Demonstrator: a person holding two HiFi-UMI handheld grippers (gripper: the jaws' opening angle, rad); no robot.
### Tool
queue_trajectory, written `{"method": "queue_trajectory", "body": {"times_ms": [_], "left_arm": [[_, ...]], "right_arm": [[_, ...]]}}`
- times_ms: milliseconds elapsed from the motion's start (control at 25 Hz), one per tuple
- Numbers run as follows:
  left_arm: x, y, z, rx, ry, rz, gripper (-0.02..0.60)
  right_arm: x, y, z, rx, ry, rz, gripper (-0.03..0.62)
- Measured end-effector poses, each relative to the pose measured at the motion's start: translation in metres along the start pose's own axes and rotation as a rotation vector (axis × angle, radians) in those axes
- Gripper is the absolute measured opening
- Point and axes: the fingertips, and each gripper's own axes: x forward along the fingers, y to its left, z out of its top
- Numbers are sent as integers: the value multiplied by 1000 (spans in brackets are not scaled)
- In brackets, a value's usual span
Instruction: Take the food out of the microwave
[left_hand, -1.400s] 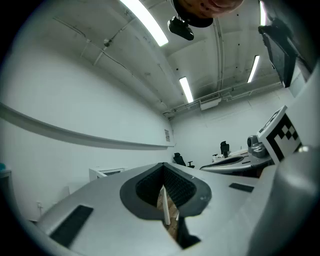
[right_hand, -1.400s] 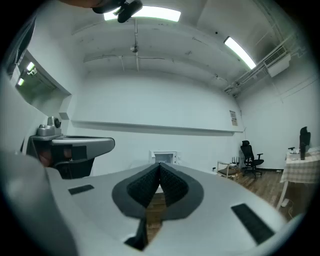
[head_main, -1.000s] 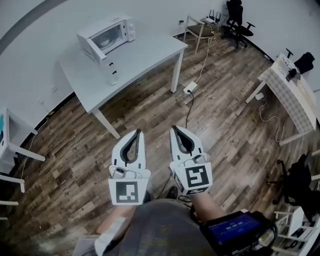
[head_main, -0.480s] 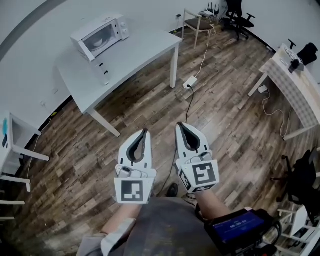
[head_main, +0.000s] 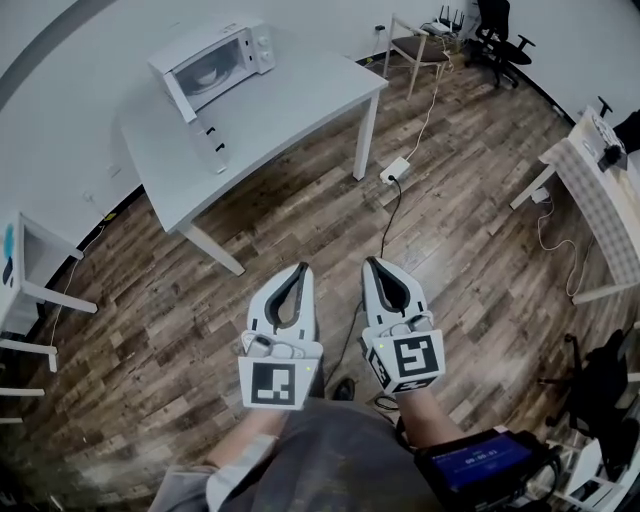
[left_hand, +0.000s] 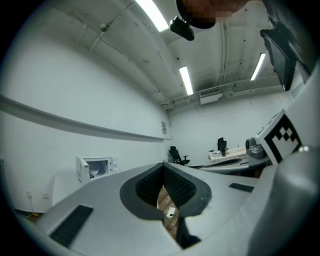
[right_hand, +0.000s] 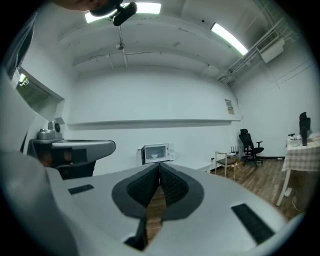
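Note:
A white microwave stands at the far left corner of a white table. Its door is swung open to the left, and a white bowl sits inside. My left gripper and right gripper hang side by side over the wooden floor, well short of the table. Both are shut with nothing in them and point level toward the table. In the left gripper view the microwave is small, left of the closed jaws. In the right gripper view the microwave lies straight beyond the closed jaws.
A power strip and its cable lie on the floor between me and the table's right leg. A wooden chair and office chairs stand at the back right. A checked-cloth table is at the right, white shelving at the left.
Both grippers have sunk a little and drifted right together in the head view. Their jaws stay shut. The microwave door and bowl are as before.

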Motion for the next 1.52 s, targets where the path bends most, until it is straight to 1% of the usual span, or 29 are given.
{"method": "queue_trajectory", "body": {"times_ms": [80,280,520,680,760,920,1120,1360,1520], "left_arm": [[21,15,-3,-2,-6,-4,6],[75,58,3,41,-41,-30,6],[126,118,9,22,-68,-41,6],[146,144,7,7,-71,-47,6],[154,153,6,-5,-71,-45,6],[168,161,3,-3,-66,-53,6],[190,169,-10,5,-30,-52,6],[239,178,-24,4,-3,-36,6],[281,187,-25,8,13,-12,6]], "right_arm": [[24,-4,-1,-4,6,4,8],[94,-10,14,3,-6,20,8],[178,-7,34,-14,-16,24,8],[212,-4,43,-29,-17,26,8],[224,-3,46,-35,-13,30,8],[242,-7,46,-38,-2,31,8],[263,-19,40,-24,10,32,8],[307,-49,32,4,10,53,8],[345,-73,40,-5,0,85,8]]}}
